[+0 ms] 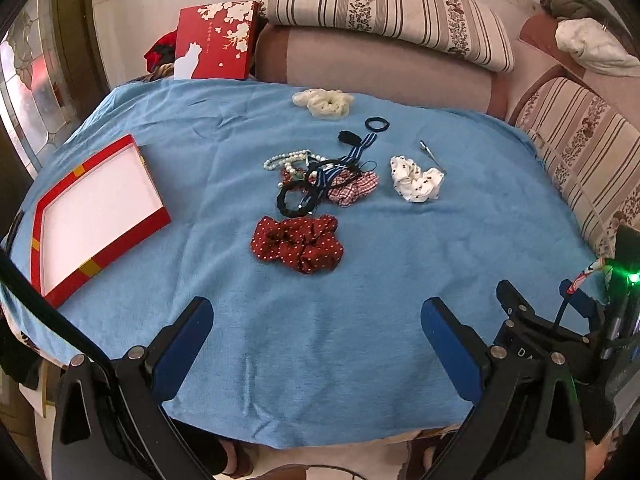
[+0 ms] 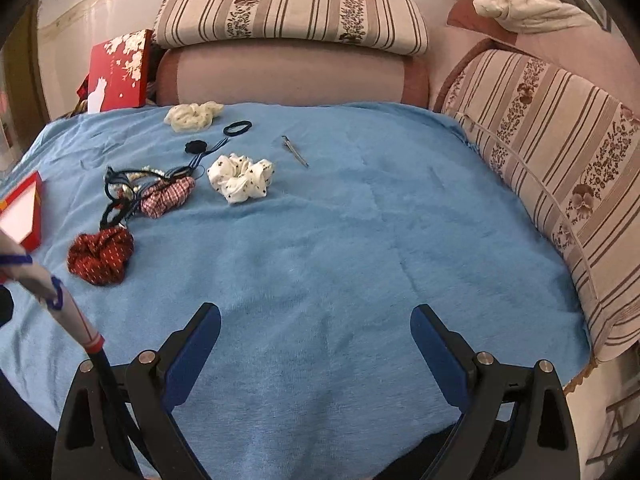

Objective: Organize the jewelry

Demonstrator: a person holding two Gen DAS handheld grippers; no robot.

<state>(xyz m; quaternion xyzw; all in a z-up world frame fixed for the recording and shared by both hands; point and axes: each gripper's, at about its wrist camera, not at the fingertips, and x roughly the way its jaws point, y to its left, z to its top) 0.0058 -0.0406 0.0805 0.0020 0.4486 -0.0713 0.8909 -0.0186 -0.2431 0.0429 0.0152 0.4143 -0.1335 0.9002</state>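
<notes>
A pile of hair ties and jewelry lies mid-table on a blue cloth: a red dotted scrunchie, a black hair tie, a pearl string, a red checked scrunchie, a white dotted scrunchie, a cream scrunchie, a dark elastic ring and a metal clip. An open red box with a white inside lies at the left. My left gripper is open and empty, short of the pile. My right gripper is open and empty, right of the pile.
A red box lid with white blossoms leans at the table's back. Striped sofa cushions run along the back and right side. The right gripper's body shows at the lower right of the left wrist view.
</notes>
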